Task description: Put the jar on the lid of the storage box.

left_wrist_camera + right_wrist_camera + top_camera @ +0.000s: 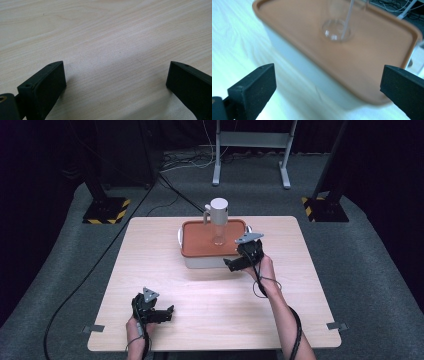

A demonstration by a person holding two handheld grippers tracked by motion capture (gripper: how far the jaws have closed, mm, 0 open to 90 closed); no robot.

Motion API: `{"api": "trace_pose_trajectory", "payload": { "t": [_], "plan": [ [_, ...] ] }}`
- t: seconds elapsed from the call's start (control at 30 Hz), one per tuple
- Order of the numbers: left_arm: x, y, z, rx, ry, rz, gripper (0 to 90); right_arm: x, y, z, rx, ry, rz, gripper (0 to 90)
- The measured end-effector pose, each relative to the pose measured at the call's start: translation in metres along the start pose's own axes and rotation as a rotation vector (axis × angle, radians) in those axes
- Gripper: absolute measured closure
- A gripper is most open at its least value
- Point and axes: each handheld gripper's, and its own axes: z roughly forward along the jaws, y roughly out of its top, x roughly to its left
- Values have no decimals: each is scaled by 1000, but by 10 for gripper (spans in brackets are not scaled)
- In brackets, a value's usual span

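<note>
I count one white box (pixel 205 260) with one orange lid (pixel 202 240) on my table (pixel 150 270), and one clear glass cup (pixel 219 234) with a white top standing upright on that lid, toward its far right part. The box sits past the table's middle, at about twelve o'clock from me. My right gripper (pixel 237 262) is just beside the box's near right corner, at about five o'clock from the cup, its jaws spread wide and holding nothing. In the right gripper view that gripper (pixel 327 82) looks across the lid's near edge, and the blurred base of the cup (pixel 335 31) stands on the lid ahead, between the lines of the two jaws; the box's white wall and the lid's rim lie between the jaws and the cup. My left gripper (pixel 159 312) rests low at the near left of the table, at about seven o'clock from the box and well apart from it. Its jaws are wide too, with bare wood between them in the left gripper view (pixel 115 85).
</note>
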Motion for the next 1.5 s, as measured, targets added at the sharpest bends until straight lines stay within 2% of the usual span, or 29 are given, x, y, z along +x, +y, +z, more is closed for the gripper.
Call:
{"api": "trace_pose_trajectory", "payload": {
  "t": [0.2, 0.37, 0.57, 0.83, 1.0, 1.17, 1.37, 1.5],
  "plan": [
    [0, 0, 0, 0, 1, 0, 22, 4, -35, -7, 8, 0, 20, 0],
    [0, 0, 0, 0, 1, 0, 22, 7, -68, -8, 21, 11, 62, 0],
    [0, 0, 0, 0, 1, 0, 22, 10, -106, -13, 23, 17, 132, 0],
    [0, 0, 0, -2, 3, 1, 22, 5, -146, -37, 4, -8, 236, 0],
    [0, 0, 0, 0, 2, 0, 21, 5, -159, -44, 9, -18, 247, 0],
    [0, 0, 0, 0, 2, 0, 20, 5, -163, -50, -6, -16, 244, 0],
    [0, 0, 0, 0, 1, -1, 20, 3, -165, -51, -17, -7, 269, 0],
    [0, 0, 0, 0, 1, 0, 20, 5, -164, -51, -16, -10, 250, 0]
  ]
}}
